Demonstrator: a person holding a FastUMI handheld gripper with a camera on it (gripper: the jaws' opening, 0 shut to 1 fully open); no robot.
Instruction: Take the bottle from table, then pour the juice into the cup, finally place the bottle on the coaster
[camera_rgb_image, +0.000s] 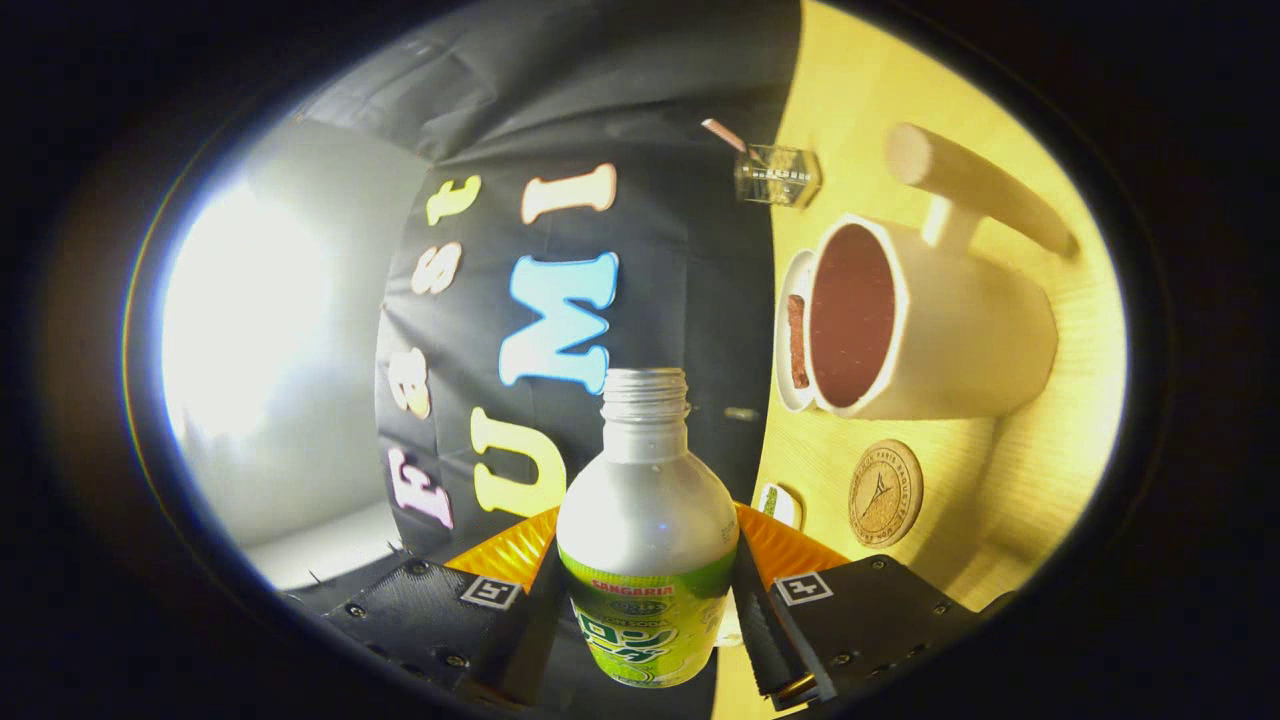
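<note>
Two tongs (648, 610) clenched the uncapped aluminium juice bottle (646, 540) at its labelled belly, tilted toward the cup (930, 330) beyond them; smooth, dentable metal probably favoured that firm mid-body hold.

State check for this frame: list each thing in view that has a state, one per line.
gripper: shut on the bottle, a finger on each side.
bottle: uncapped, held off the table, rolled sideways relative to it.
cup: standing on the table, nothing visibly poured in.
coaster: flat on the table, bare.
glass box: on the table beyond the cup.
</note>
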